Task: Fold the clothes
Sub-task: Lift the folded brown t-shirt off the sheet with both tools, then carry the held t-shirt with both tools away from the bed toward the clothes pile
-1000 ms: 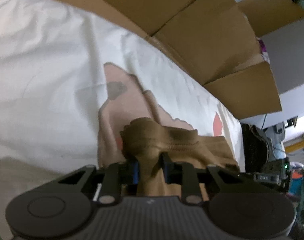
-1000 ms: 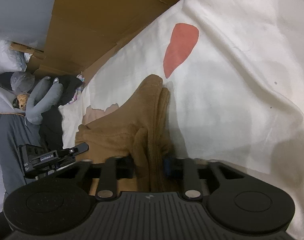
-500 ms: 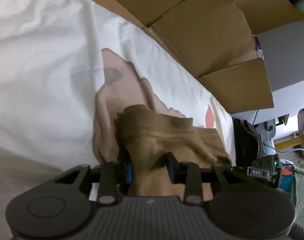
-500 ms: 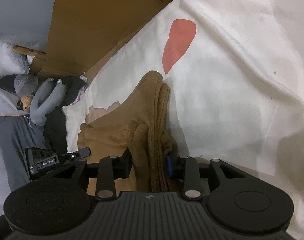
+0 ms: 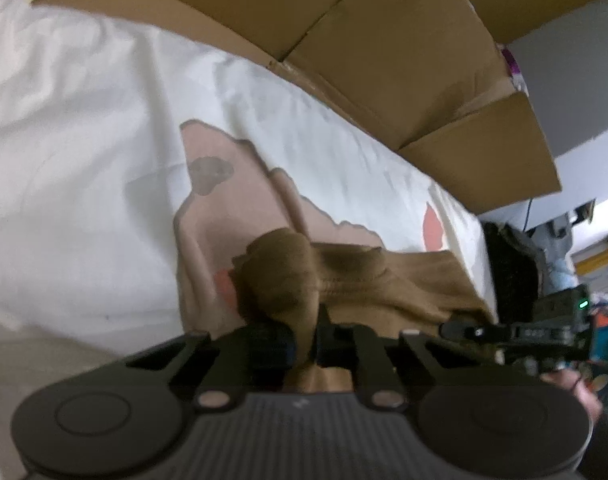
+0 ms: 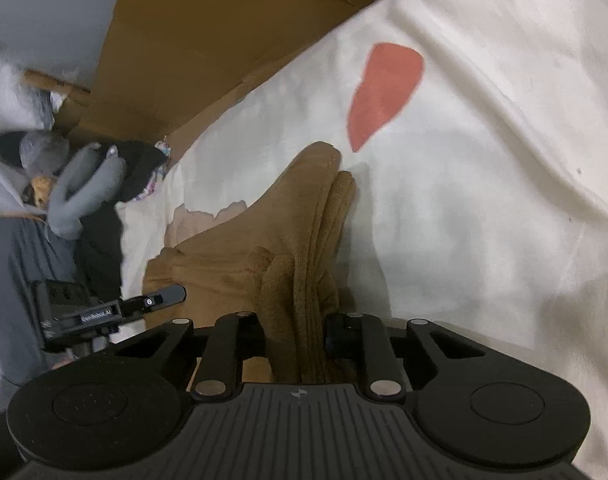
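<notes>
Change since a second ago: left gripper (image 5: 304, 336) fingers spread wider around the brown garment (image 5: 344, 280) half a second back, now drawn tight on it again; right gripper (image 6: 295, 332) did likewise.
Left fingers: clamped together on a bunched fold of the brown cloth, which bulges up just past the tips.
Right fingers: closing, with a thick stack of brown folds pressed between them.
Garment place: on the white bed sheet (image 6: 484, 200), partly over a pale pink print (image 5: 231, 208); one narrow end reaches toward a red patch (image 6: 384, 88) (print on the sheet).
Beyond the bed: cardboard boxes (image 5: 404, 52) along the far edge.
Right view, left side: grey plush toy (image 6: 79, 192) beside dark clothing.
</notes>
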`<state>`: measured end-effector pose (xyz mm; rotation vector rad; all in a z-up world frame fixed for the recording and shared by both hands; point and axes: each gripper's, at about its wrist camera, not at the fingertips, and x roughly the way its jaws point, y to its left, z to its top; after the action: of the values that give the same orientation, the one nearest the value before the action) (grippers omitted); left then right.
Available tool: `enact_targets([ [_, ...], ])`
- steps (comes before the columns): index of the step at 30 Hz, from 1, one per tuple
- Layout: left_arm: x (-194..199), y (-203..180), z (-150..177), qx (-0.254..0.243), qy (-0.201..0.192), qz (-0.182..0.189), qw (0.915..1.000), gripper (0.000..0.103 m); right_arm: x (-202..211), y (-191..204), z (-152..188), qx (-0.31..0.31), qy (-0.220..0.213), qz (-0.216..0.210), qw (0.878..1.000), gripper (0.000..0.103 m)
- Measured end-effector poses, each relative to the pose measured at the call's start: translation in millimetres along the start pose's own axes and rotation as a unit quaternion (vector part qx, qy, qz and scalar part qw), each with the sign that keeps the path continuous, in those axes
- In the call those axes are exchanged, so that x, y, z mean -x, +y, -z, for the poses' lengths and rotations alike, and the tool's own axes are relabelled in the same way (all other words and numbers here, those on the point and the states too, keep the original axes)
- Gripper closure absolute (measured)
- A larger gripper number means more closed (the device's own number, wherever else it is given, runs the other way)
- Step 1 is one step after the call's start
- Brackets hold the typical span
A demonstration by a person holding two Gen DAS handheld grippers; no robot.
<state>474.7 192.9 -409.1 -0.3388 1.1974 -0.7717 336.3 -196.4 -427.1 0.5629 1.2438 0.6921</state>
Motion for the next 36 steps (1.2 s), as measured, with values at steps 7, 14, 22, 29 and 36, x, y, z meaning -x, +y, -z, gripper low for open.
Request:
enact_targets([
  [7, 10.6, -13.0, -1.0, -0.01, 0.0, -0.03, 0.9995, 0.098, 8.1, 21.8, 0.7, 0.017, -0.011, 0.032, 0.999, 0.085],
  [14, 21.1, -23.7, 2.8, -0.01, -0.005, -0.055, 0.9984, 0.098, 17.9, 36.8, 6.2, 0.031, -0.03, 0.049, 0.998, 0.085],
  [22, 29.8, -37.5, 4.7, -0.012, -0.016, -0.074, 0.997, 0.098, 23.2, 54.1, 10.6, 0.042, -0.042, 0.076, 0.995, 0.086],
  [29, 52.9, -67.5, 5.6, -0.026, -0.028, -0.089, 0.9953, 0.098, 40.7, 81.1, 21.3, 0.055, -0.061, 0.097, 0.992, 0.087],
  [36, 80.6, -103.8, 8.2, -0.044, -0.038, -0.104, 0.9929, 0.098, 63.7, 109.4, 33.5, 0.073, -0.061, 0.11, 0.989, 0.088],
])
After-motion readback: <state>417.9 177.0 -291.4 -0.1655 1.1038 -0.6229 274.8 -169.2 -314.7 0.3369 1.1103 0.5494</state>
